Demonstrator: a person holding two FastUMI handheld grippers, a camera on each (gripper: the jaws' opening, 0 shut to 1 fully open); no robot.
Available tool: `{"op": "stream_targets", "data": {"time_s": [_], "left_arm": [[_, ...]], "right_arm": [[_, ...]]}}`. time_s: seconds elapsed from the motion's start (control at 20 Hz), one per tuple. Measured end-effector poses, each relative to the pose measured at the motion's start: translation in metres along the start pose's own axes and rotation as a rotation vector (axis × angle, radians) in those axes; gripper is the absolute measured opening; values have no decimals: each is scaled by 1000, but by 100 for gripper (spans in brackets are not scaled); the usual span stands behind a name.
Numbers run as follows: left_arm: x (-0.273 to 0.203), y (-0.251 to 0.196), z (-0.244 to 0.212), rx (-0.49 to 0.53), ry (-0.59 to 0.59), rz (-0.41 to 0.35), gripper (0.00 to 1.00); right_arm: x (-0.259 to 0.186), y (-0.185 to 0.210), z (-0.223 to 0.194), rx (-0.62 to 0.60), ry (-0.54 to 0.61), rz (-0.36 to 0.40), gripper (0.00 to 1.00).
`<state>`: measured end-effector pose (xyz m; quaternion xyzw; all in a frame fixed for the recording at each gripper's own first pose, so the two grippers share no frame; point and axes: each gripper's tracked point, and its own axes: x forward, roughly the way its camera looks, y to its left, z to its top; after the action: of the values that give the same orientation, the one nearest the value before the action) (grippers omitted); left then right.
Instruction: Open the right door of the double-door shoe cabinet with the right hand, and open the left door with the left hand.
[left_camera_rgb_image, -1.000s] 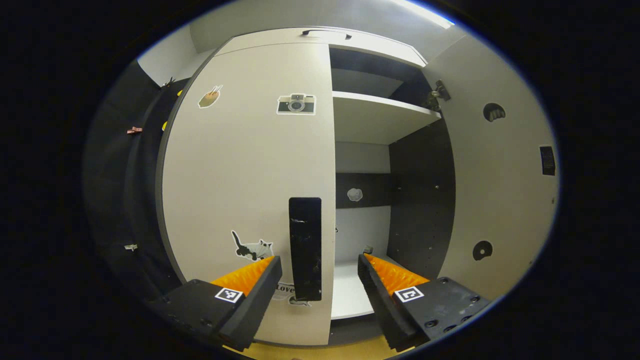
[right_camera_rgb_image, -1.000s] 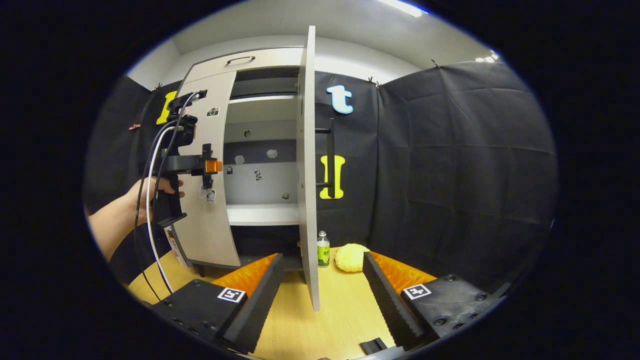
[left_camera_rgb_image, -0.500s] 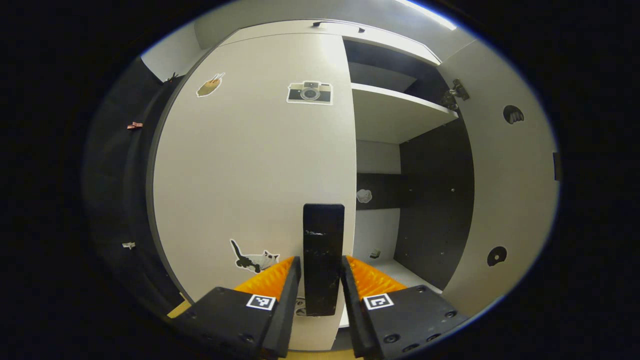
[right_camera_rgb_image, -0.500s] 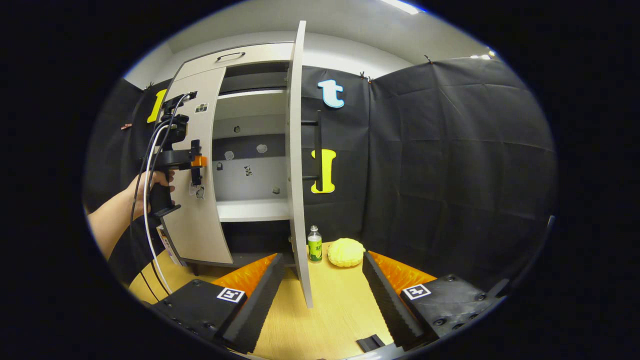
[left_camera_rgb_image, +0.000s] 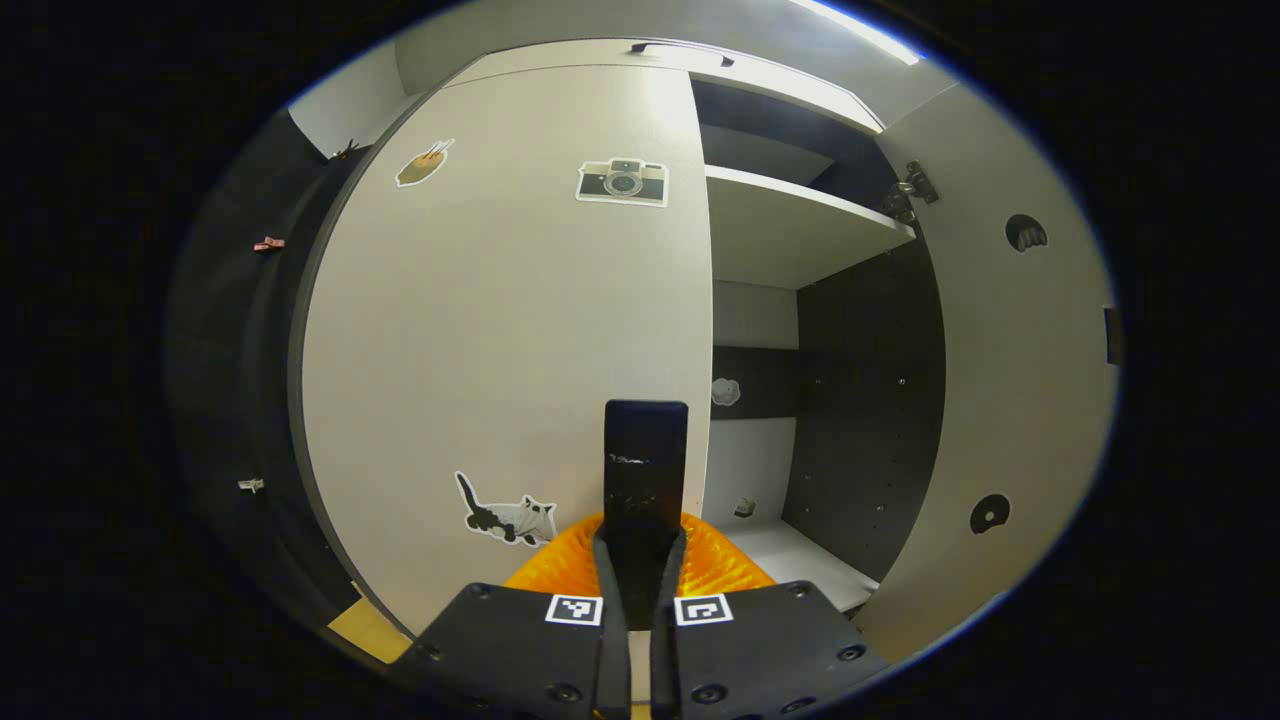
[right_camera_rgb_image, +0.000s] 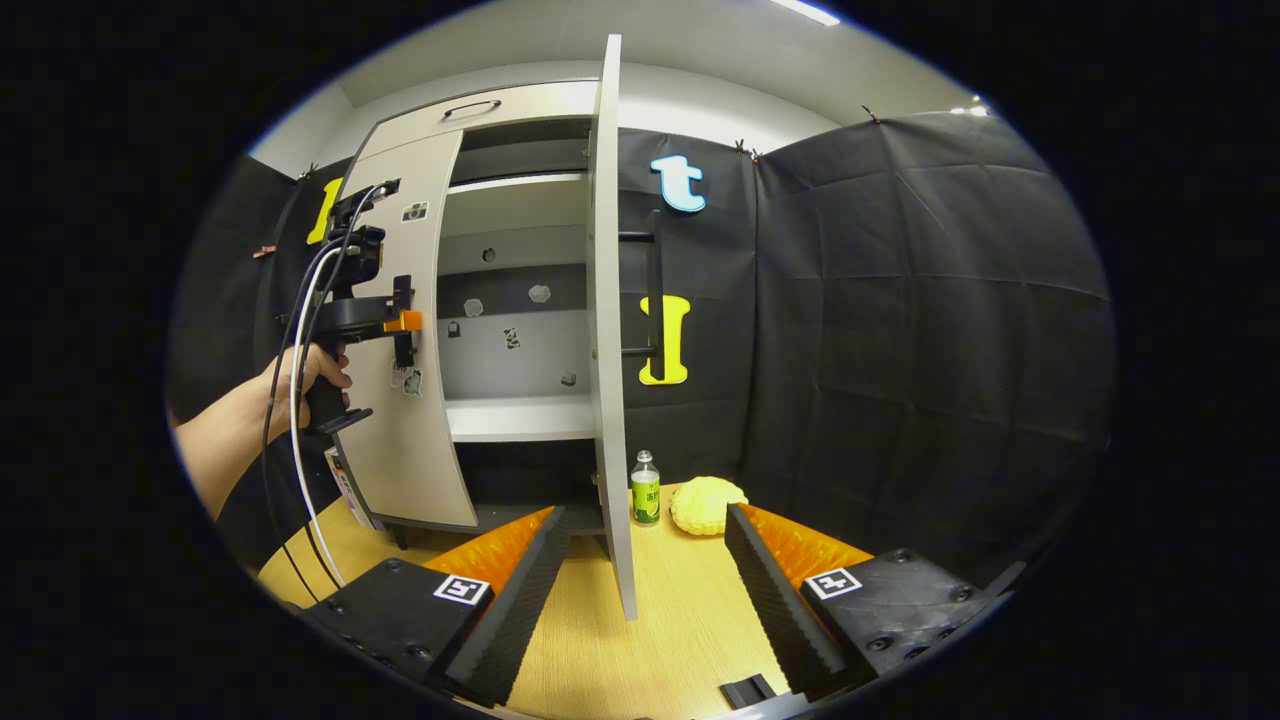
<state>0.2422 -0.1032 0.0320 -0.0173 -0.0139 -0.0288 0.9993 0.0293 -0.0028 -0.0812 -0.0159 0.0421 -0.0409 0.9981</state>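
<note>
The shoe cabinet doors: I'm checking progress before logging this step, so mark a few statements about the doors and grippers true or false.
1. The right door stands swung open. True.
2. The left gripper is shut on the left door's handle. True.
3. The left door is wide open. False: it is closed or nearly so.
4. The right gripper clamps the right door's handle. False: its fingers are spread apart, holding nothing.
5. A small bottle stands on the wooden surface. True.

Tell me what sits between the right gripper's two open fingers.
In the right gripper view, the right gripper stands open, and the swung-out right door shows edge-on between its fingers, untouched, over the bare wooden table.
</note>
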Motion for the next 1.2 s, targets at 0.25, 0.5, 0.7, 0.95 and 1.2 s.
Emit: {"op": "stream_targets", "data": {"time_s": [0.25,0.5,0.7,0.95,1.2], "left_arm": [[-1,0,0,1,2,4,11],[-5,1,-1,-11,15,12,11],[-17,1,0,-15,12,13,11],[-31,7,0,-16,8,28,11],[-49,15,0,-14,11,39,11]], "right_arm": [[-1,-4,0,-3,-8,19,99],[-7,-13,1,-4,-13,32,98],[-9,-14,-1,3,-4,60,98],[-14,-6,-3,-1,7,125,99],[-19,27,-18,5,57,220,98]]}}
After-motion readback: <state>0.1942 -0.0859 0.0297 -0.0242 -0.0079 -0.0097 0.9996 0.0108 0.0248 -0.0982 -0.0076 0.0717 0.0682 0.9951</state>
